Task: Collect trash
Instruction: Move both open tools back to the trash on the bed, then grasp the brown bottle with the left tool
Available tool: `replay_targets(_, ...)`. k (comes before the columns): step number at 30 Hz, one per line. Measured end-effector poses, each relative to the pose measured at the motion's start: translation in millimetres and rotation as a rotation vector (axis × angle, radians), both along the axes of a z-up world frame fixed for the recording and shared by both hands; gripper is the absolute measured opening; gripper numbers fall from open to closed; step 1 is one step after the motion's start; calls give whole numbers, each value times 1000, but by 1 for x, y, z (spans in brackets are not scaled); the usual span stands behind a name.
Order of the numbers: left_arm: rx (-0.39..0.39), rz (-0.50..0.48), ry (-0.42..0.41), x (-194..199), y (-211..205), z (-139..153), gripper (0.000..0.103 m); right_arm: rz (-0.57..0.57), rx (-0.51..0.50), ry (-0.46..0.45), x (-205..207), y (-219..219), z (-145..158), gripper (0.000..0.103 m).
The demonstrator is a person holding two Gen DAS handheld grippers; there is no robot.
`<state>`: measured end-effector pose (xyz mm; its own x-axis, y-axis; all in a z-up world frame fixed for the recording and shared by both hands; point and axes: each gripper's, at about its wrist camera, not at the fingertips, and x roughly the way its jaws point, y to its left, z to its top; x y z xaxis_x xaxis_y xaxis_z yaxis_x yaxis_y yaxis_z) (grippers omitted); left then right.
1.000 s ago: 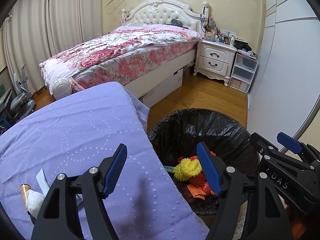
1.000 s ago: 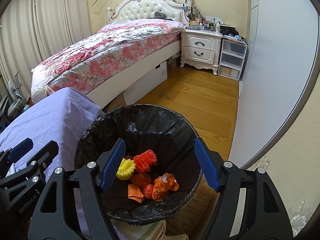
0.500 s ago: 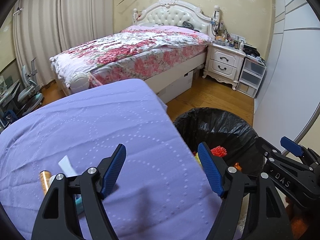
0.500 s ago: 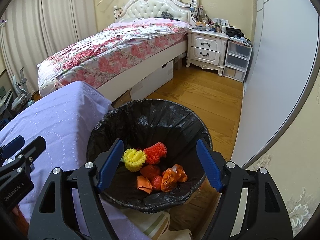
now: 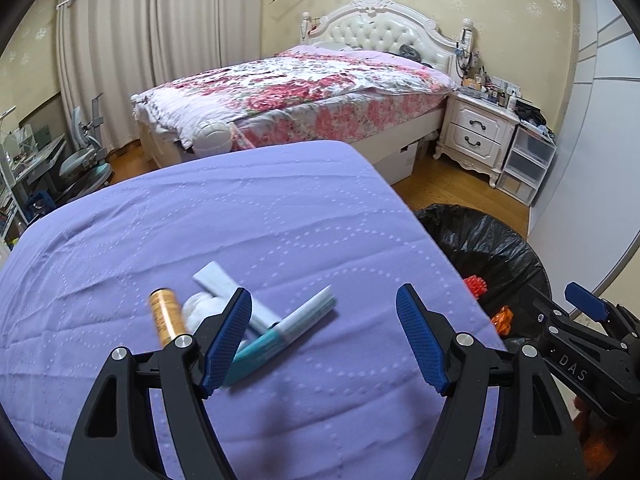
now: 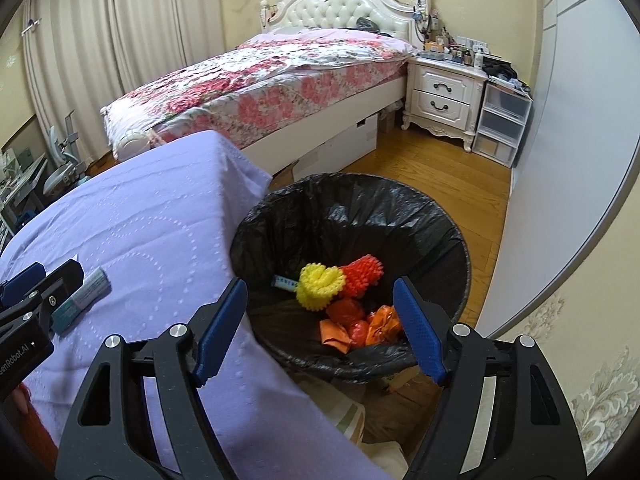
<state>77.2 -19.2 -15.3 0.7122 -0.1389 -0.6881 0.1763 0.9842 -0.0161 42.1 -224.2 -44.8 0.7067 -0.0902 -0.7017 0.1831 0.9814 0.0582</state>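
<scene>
On the purple-covered table [image 5: 248, 216] lie a teal and white tube [image 5: 288, 330], a white flat packet [image 5: 236, 294], a white crumpled wad [image 5: 200, 308] and a small orange bottle [image 5: 166, 316]. My left gripper [image 5: 324, 334] is open and empty, just above and right of this pile. My right gripper [image 6: 320, 320] is open and empty over the near rim of the black-lined trash bin [image 6: 352, 216], which holds yellow [image 6: 320, 282], red and orange trash. The tube also shows in the right wrist view [image 6: 82, 298].
The bin [image 5: 488, 248] stands on the wooden floor right of the table. A floral bed [image 5: 300, 92], a white nightstand [image 5: 476, 136] and plastic drawers [image 5: 528, 164] stand behind. A white wall panel [image 6: 568, 160] is at the right. Bags lie below the bin [image 6: 352, 412].
My left gripper has swung left from over the bin to over the table, bringing the trash pile between its fingers' view. My right gripper shifted slightly left and stays over the bin.
</scene>
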Motion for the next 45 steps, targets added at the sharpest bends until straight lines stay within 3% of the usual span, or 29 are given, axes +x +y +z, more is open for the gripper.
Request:
replay_targets(19,-30,202,62,-10,101,-18,73,150,-26,11,0,71,0,74)
replay_targets(45,-28,235,130,10,123,-34,73,172,-39,21,3,81,-5,74)
